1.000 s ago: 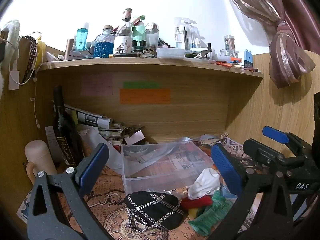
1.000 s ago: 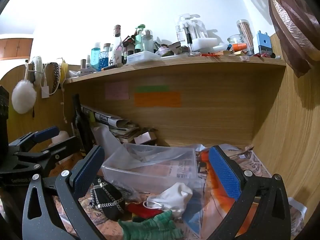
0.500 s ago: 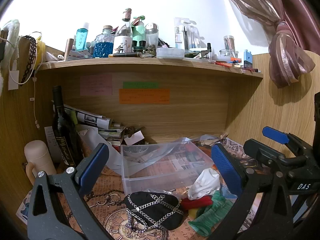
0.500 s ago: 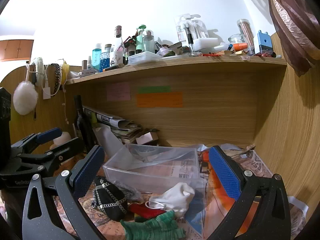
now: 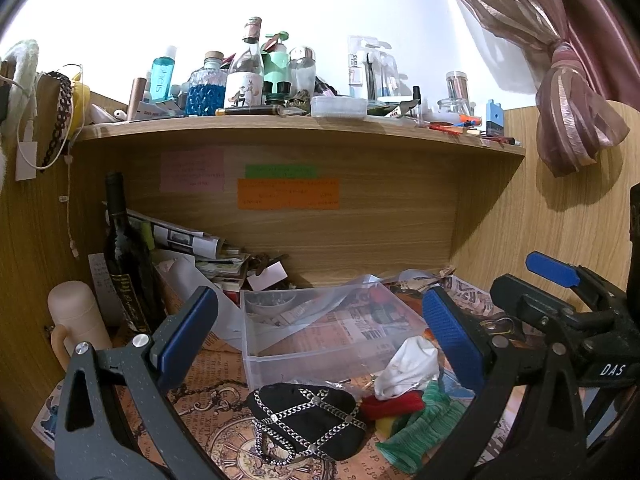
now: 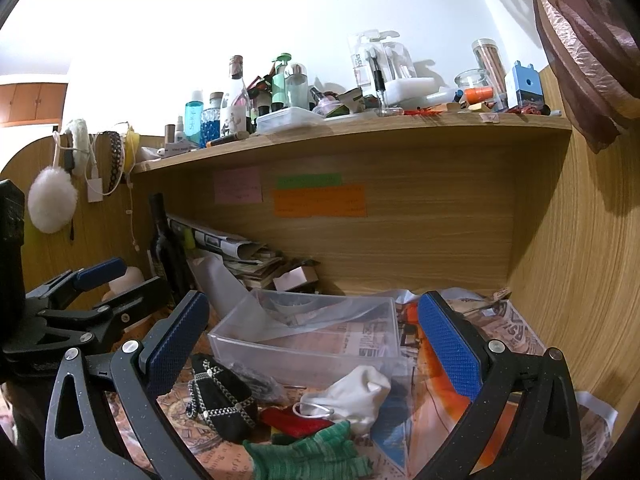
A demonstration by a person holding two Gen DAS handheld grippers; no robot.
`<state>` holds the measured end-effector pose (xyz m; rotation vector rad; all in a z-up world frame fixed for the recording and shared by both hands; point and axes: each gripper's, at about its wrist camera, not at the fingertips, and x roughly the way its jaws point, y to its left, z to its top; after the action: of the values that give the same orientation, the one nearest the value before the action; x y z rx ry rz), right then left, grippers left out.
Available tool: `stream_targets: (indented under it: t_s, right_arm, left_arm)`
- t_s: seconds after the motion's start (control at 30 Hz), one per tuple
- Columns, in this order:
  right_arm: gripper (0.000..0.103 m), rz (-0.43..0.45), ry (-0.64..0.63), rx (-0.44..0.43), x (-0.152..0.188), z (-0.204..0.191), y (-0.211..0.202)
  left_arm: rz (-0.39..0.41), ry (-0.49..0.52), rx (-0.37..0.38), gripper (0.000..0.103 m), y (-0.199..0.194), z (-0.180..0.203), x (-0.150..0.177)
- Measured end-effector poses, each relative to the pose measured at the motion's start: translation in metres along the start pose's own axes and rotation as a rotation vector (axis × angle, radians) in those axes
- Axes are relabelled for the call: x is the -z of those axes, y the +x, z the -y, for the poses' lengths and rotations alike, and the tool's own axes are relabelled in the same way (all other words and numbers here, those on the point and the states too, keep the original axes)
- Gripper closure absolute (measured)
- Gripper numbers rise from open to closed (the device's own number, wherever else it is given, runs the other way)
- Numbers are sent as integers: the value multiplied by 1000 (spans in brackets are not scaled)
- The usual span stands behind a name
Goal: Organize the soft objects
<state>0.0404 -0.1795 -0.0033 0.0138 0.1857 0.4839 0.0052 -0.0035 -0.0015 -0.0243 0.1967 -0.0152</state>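
Note:
A pile of soft things lies on the desk in front of a clear plastic bin [image 5: 320, 332]: a black pouch with silver chains [image 5: 306, 416], a white cloth [image 5: 408, 366], a red piece [image 5: 392, 403] and a green knitted piece [image 5: 424, 428]. My left gripper [image 5: 320, 336] is open and empty above them. My right gripper [image 6: 312, 340] is open and empty too, over the same bin [image 6: 308, 336], pouch [image 6: 220, 396], white cloth [image 6: 352, 394], red piece [image 6: 296, 422] and green piece [image 6: 308, 456].
A dark wine bottle [image 5: 124, 256], a beige mug [image 5: 78, 320] and stacked papers [image 5: 192, 244] stand at the back left. A crowded shelf [image 5: 300, 130] of bottles hangs overhead. Wooden walls close in left and right; a curtain [image 5: 572, 128] hangs at right.
Both grippers have stayed open and almost still. The right wrist view has shifted slightly, so the pile sits a little to the right of before.

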Motion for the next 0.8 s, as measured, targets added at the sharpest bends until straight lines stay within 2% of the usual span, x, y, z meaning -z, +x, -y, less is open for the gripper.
stream_targets:
  t_s: [0.8]
  right_arm:
    - [0,8,17,4,0,3,-2]
  left_arm:
    - [2,-3,0,0,0,0,2]
